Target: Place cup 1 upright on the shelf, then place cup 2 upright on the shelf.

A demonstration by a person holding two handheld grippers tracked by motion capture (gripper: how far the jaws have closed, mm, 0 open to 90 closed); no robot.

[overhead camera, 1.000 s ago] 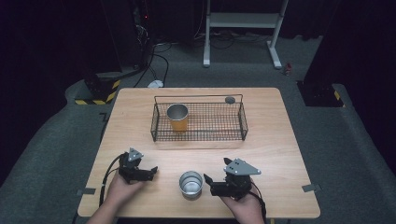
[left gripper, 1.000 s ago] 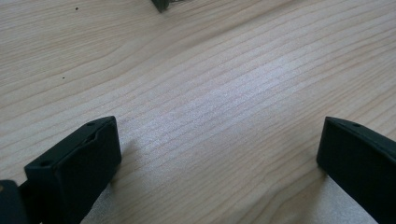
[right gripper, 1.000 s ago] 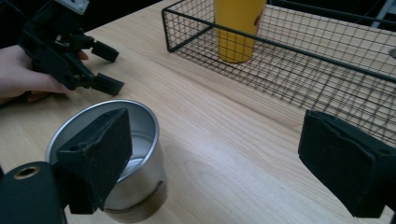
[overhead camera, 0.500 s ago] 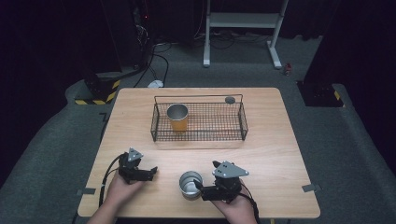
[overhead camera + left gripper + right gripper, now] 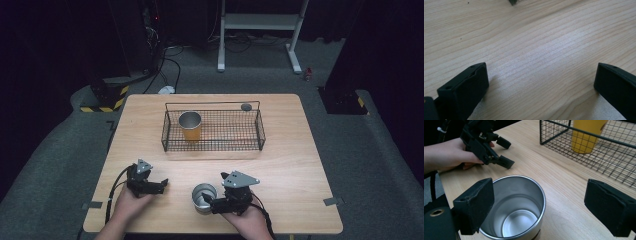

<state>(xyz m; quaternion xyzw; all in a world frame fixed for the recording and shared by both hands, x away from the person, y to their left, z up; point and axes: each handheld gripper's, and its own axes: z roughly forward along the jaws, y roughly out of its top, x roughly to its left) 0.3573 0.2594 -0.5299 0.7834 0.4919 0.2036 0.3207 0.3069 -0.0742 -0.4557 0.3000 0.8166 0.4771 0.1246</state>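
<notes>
In the wire basket (image 5: 212, 131) stands a yellow cup (image 5: 190, 125); both grippers' jaws spread, steel cup (image 5: 515, 206) empty.

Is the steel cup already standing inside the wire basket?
No, the steel cup stands on the table near the right gripper, while the wire basket holds a yellow cup.

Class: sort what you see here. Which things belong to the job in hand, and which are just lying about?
In the job: steel cup, right gripper open beside it, wire basket.
Lying about: yellow cup in the basket, small dark disc, left gripper resting open.
</notes>
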